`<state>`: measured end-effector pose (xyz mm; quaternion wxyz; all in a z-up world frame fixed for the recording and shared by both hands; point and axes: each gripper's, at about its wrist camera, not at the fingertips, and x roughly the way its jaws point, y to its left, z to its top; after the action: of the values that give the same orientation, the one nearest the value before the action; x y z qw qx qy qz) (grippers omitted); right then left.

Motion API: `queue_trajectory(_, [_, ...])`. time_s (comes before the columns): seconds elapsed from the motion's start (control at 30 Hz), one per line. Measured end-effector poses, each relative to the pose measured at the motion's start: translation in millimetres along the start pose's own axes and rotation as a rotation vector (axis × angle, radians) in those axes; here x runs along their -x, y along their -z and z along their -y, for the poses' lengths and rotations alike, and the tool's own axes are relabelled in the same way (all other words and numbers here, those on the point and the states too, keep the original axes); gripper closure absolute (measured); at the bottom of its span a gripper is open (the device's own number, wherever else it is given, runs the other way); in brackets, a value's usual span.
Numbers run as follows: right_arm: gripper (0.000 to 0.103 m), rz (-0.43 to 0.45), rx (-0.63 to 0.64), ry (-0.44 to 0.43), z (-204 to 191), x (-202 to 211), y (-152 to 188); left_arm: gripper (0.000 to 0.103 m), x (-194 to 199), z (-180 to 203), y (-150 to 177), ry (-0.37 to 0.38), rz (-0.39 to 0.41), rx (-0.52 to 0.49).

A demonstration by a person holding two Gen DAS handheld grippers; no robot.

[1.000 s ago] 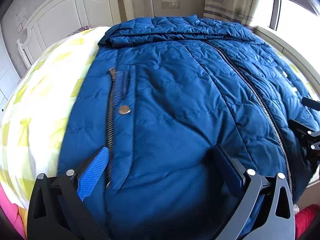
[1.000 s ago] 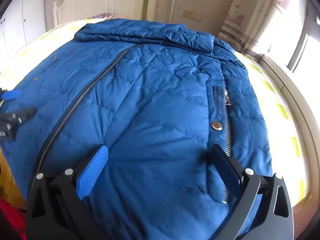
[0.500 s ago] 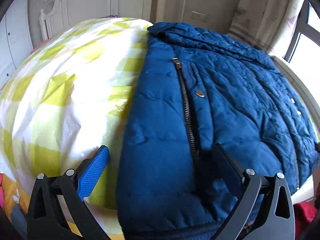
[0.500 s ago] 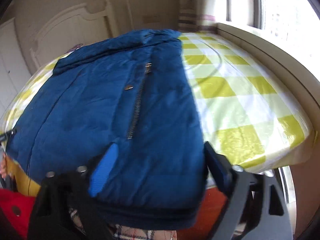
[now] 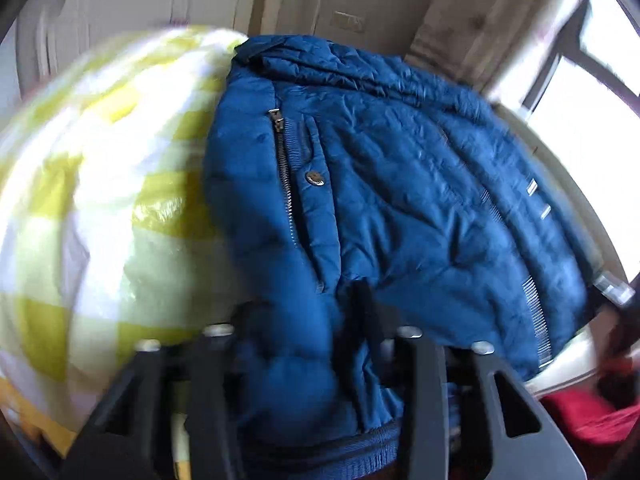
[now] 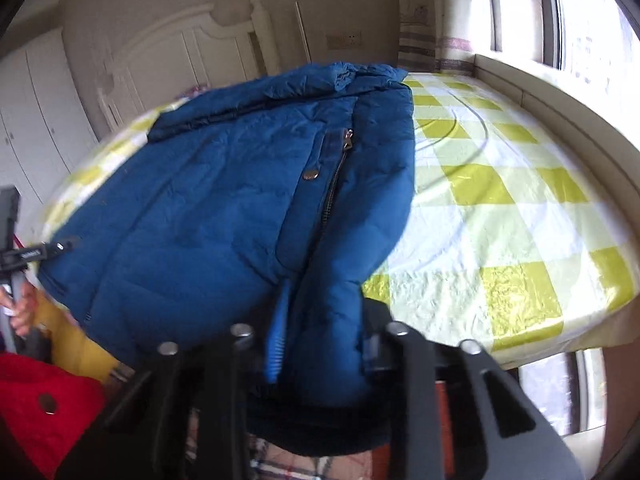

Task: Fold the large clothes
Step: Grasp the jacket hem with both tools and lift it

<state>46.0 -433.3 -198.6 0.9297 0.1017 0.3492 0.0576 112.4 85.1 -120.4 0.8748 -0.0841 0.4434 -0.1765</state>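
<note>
Jaws on both grippers are pinching nearly closed on the near hem of the blue jacket (image 5: 400,208): the left gripper (image 5: 304,320) is biting the near left corner and the right gripper (image 6: 320,320) is biting the near right corner. The jacket is lying front-up on the bed (image 6: 500,216), its long axis running from the near hem to the far collar by the headboard (image 6: 180,52), with both pocket zippers showing. This is looking like the start of a lengthwise fold; the next move is probably calling for both corners lifting together and travelling evenly toward the collar, so the puffy fabric is not slipping or skewing.
</note>
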Motion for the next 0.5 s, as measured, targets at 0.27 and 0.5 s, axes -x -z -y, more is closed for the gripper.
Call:
queue_trajectory(0.27, [0.092, 0.057, -0.180, -0.169, 28.3, 21.8, -2.9, 0.086, 27.5, -14.7, 2.0, 0.226, 0.107, 0.153])
queue_trajectory(0.5, [0.093, 0.106, -0.127, -0.291, 18.9, 91.7, -14.0, 0.086, 96.7, 3.7, 13.0, 0.289, 0.181, 0.124])
